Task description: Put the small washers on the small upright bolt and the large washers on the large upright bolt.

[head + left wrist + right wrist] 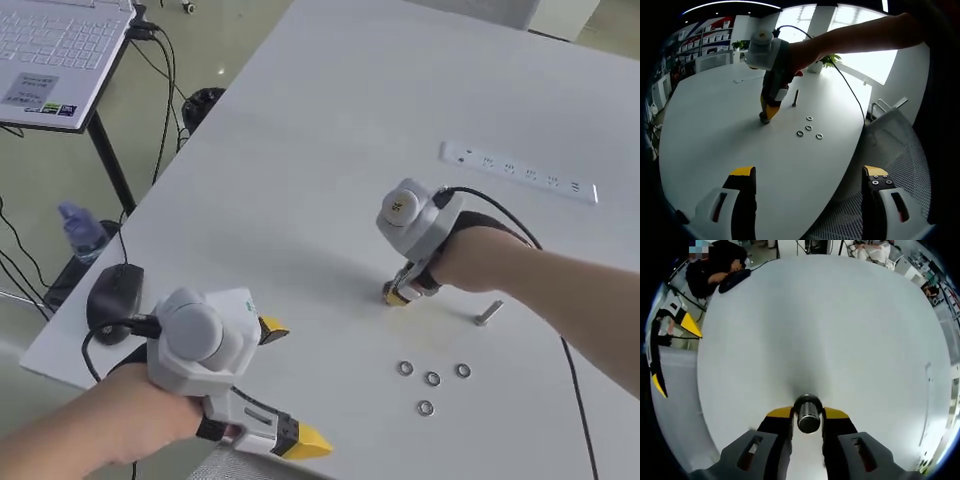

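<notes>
My right gripper (398,294) points down at the white table (330,130), shut on a large dark bolt (808,416) whose end rests on the tabletop (764,118). A small bolt (488,313) lies flat just right of it. Several small metal washers (431,379) lie loose in a cluster nearer the front edge; the same washers (809,127) lie between the two grippers. My left gripper (292,385) hovers over the front left edge, its yellow-tipped jaws wide apart with nothing between them (809,180).
A white power strip (520,172) lies at the back right of the table. A laptop (60,50) sits on a stand at the far left, with a black mouse (115,290) and a bottle (82,230) below it. A mesh chair (900,150) stands at the table's edge.
</notes>
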Available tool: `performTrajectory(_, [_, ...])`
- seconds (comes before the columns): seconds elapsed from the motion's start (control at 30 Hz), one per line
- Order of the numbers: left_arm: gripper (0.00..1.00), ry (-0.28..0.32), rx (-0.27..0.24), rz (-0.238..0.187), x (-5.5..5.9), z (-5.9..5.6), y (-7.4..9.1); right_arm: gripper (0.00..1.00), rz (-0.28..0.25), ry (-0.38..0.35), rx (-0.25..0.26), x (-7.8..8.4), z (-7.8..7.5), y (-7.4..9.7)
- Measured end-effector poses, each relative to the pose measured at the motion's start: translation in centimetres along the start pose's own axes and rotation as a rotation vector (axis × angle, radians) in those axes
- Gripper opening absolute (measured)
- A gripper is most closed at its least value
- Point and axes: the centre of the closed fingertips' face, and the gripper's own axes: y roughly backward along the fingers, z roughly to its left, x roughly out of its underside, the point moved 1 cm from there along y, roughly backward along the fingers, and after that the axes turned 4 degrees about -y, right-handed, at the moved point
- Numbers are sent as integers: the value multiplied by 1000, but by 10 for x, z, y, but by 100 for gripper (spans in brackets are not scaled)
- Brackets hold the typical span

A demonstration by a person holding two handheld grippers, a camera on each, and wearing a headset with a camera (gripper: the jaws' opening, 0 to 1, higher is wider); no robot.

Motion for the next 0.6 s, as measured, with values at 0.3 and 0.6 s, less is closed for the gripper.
performTrajectory(0.3, [86,6,6,-1,-1,-1,-1,22,-3,-10,-6,1,1,0])
performTrajectory(0.6, [85,5,14,3,0,-4,-2,23,-5,10,-17,0,2,2])
